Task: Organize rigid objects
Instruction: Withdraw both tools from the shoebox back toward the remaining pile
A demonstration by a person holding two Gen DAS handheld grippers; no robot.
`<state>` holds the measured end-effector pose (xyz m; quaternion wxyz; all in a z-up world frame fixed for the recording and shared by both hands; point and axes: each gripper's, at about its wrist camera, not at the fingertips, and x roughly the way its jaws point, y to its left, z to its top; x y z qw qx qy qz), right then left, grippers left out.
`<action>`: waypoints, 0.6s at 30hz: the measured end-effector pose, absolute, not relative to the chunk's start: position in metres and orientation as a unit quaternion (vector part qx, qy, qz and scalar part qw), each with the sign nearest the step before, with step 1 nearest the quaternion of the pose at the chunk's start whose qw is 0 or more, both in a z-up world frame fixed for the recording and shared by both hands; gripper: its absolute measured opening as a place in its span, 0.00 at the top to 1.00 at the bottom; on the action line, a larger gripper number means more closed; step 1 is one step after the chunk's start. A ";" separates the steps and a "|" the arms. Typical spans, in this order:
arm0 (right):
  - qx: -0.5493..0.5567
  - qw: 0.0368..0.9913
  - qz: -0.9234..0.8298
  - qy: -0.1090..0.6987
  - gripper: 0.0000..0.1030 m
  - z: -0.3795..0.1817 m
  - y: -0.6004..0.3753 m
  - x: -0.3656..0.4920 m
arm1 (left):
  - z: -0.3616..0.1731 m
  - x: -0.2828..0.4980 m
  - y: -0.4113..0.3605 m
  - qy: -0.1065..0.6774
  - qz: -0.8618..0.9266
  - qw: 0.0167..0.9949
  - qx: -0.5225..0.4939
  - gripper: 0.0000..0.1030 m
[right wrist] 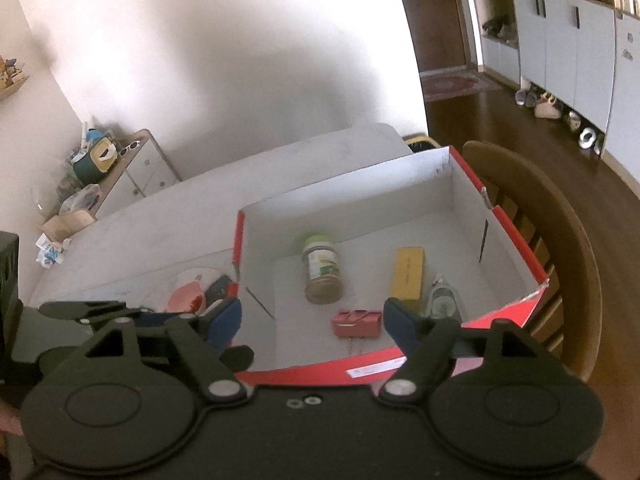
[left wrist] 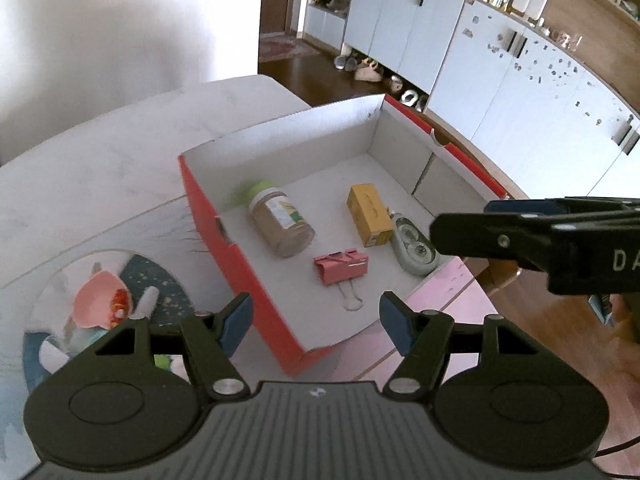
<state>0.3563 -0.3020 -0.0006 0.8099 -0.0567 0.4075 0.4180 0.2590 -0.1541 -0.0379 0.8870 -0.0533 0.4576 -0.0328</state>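
A red cardboard box (left wrist: 224, 248) (right wrist: 360, 372) with a white inside stands on the white table. In it lie a jar with a green lid (left wrist: 280, 220) (right wrist: 322, 270), a yellow carton (left wrist: 369, 214) (right wrist: 408, 279), a pink binder clip (left wrist: 341, 267) (right wrist: 357, 323) and a grey tape dispenser (left wrist: 414, 244) (right wrist: 442, 300). My left gripper (left wrist: 314, 320) is open and empty above the box's near corner. My right gripper (right wrist: 312, 326) is open and empty above the box's near wall; it also shows from the side in the left wrist view (left wrist: 520, 236).
A round plate (left wrist: 104, 300) (right wrist: 196, 288) with a pink cup and small items sits on the table left of the box. A wooden chair (right wrist: 560, 264) stands right of the box. A pink mat (left wrist: 432, 312) lies under the box's near end. White cabinets (left wrist: 500, 60) line the far wall.
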 end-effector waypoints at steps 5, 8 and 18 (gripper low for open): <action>-0.042 0.812 0.419 0.404 0.15 0.000 -0.298 0.329 | -0.033 0.239 -0.136 0.444 -0.038 0.894 -0.051 0.33; -0.036 0.814 0.420 0.399 0.13 -0.001 -0.295 0.312 | -0.032 0.228 -0.126 0.437 -0.041 0.897 -0.048 0.30; -0.014 0.832 0.425 0.357 0.00 -0.004 -0.283 0.258 | -0.027 0.194 -0.083 0.409 -0.043 0.909 -0.066 0.19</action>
